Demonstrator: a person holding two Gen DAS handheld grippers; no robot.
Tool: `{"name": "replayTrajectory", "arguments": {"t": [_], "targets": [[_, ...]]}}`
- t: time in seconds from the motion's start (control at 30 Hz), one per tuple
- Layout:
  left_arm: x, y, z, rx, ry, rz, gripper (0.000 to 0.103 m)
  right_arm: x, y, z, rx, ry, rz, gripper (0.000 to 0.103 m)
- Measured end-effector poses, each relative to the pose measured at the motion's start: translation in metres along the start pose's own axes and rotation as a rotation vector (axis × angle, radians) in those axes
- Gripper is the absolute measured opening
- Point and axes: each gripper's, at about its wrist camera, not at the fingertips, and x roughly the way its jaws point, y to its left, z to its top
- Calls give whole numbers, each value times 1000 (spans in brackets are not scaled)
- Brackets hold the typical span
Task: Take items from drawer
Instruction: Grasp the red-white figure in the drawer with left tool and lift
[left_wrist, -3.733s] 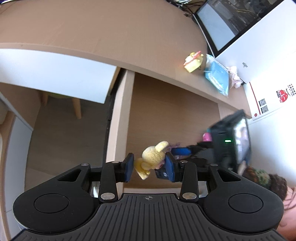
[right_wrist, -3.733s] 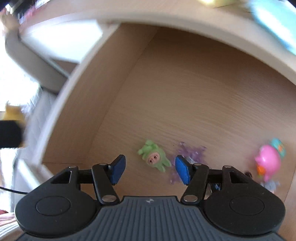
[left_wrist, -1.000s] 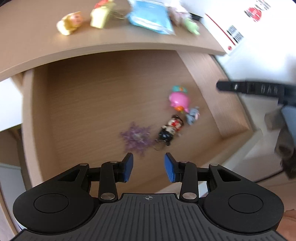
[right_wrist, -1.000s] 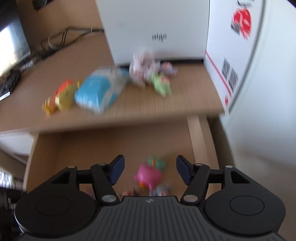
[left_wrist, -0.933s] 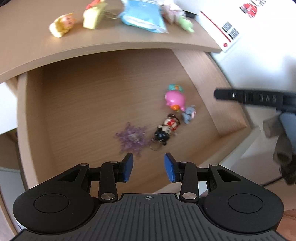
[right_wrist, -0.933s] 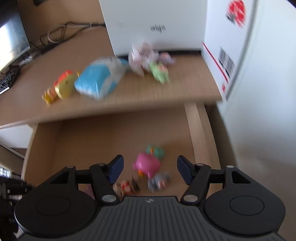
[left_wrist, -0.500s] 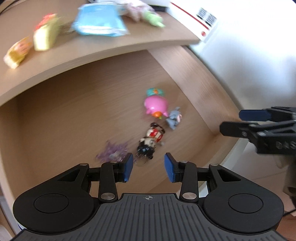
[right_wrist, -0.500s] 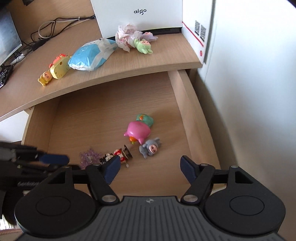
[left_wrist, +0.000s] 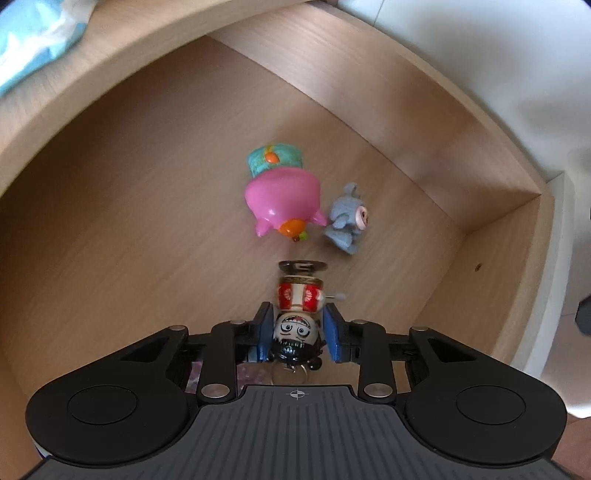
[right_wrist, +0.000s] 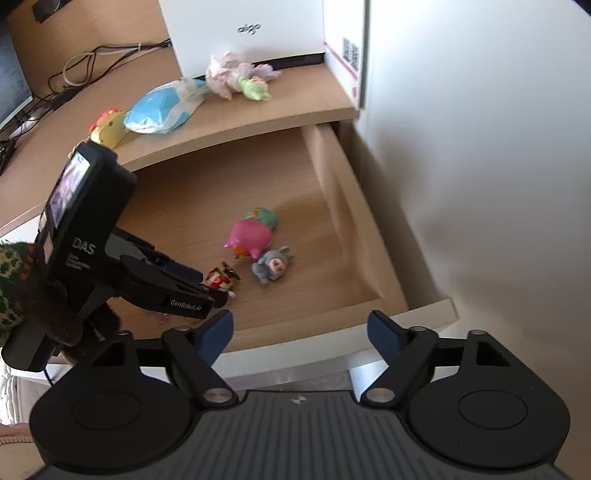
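Observation:
The wooden drawer (left_wrist: 480, 177) stands pulled out under the desk. On its floor lies a small figurine (left_wrist: 299, 299) with a red and white body, black hair and a keyring. My left gripper (left_wrist: 297, 321) is down in the drawer, its blue pads pressed on both sides of the figurine's head. The right wrist view shows the left gripper (right_wrist: 218, 291) at the figurine (right_wrist: 219, 277). A pink pig toy (left_wrist: 282, 201), a teal toy (left_wrist: 275, 160) and a grey plush (left_wrist: 345, 221) lie just beyond. My right gripper (right_wrist: 299, 330) hangs open over the drawer's front edge, holding nothing.
On the desk top (right_wrist: 303, 96) lie a blue packet (right_wrist: 162, 105), a yellow toy (right_wrist: 109, 131), a green plush (right_wrist: 253, 86) and a white box (right_wrist: 251, 26). A purple trinket (left_wrist: 243, 373) shows under the left gripper. A white wall (right_wrist: 480, 147) runs along the drawer's right side.
My left gripper has dropped into the drawer onto the figurine and its fingers have narrowed on the head. The right gripper stays open above the drawer front.

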Motion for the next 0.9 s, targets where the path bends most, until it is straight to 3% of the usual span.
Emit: {"name": "replayTrajectory", "arguments": {"t": [0.07, 0.17, 0.33, 0.47, 0.57, 0.7, 0.9], "targets": [[-2, 9, -1, -67, 33, -35, 31, -1, -3, 1, 10, -9, -12, 84], [-18, 26, -11, -159, 7, -74, 31, -1, -5, 7, 14, -16, -24, 84], [-78, 69, -48, -387, -164, -108, 31, 7, -2, 19, -6, -4, -9, 84], [-129, 98, -81, -528, -281, -48, 30, 26, 13, 32, -26, 50, 50, 85], [-159, 107, -103, -600, -334, -41, 30, 45, 34, 45, -56, 107, 135, 84], [-191, 104, -129, -644, -415, -28, 31, 78, 83, 61, -190, 202, 224, 85], [-208, 100, -156, -739, -478, 13, 30, 138, 153, 66, -378, 366, 268, 85]]}}
